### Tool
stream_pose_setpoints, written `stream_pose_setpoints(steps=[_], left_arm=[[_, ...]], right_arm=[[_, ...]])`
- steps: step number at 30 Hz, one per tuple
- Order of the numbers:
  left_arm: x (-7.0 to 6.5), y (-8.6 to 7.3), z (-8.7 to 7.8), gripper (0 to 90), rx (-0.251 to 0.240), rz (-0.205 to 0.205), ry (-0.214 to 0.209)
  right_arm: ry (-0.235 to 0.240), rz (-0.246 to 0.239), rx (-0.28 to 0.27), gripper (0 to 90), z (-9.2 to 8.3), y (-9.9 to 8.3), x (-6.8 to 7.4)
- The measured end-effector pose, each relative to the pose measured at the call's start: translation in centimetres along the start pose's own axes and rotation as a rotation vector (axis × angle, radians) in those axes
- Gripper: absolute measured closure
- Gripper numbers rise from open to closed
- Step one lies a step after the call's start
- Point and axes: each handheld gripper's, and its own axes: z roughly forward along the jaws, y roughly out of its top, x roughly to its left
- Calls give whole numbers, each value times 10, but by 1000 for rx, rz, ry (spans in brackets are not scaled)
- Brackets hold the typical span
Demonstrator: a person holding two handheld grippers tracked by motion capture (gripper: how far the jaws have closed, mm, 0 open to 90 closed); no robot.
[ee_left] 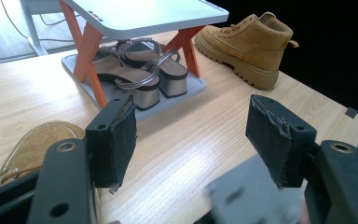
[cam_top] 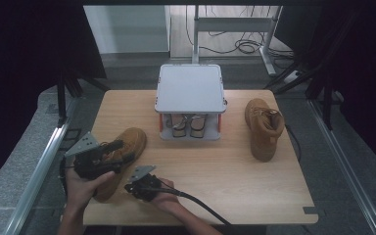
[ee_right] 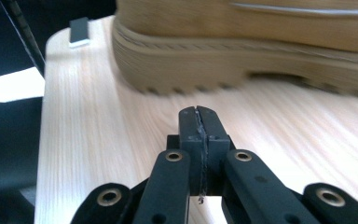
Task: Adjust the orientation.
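Holding my left claw (cam_top: 108, 152) spread wide over the near boot (cam_top: 122, 154) at the desk's (cam_top: 235, 171) near left, I keep my right claw (ee_right: 199, 122) pressed together beside its sole.

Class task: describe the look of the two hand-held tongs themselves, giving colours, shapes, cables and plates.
Both tongs are black. The left tongs have two blocky jaws with worn, frayed pads and bolt holes. The right tongs have slim linkage arms with brass-coloured pivots. Each carries a grey three-cornered plate; a black cable trails from the right one.
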Motion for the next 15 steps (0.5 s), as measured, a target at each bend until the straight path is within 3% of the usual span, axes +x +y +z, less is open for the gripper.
stream_pose_setpoints(steps=[9, 15], left_arm=[[-5, -2, 11, 337, 31, 6, -7], [-5, -5, 19, 335, 54, 3, -8]], right_arm=[[-143, 72, -41, 893, -82, -32, -29], [-215, 127, -76, 893, -124, -54, -46]])
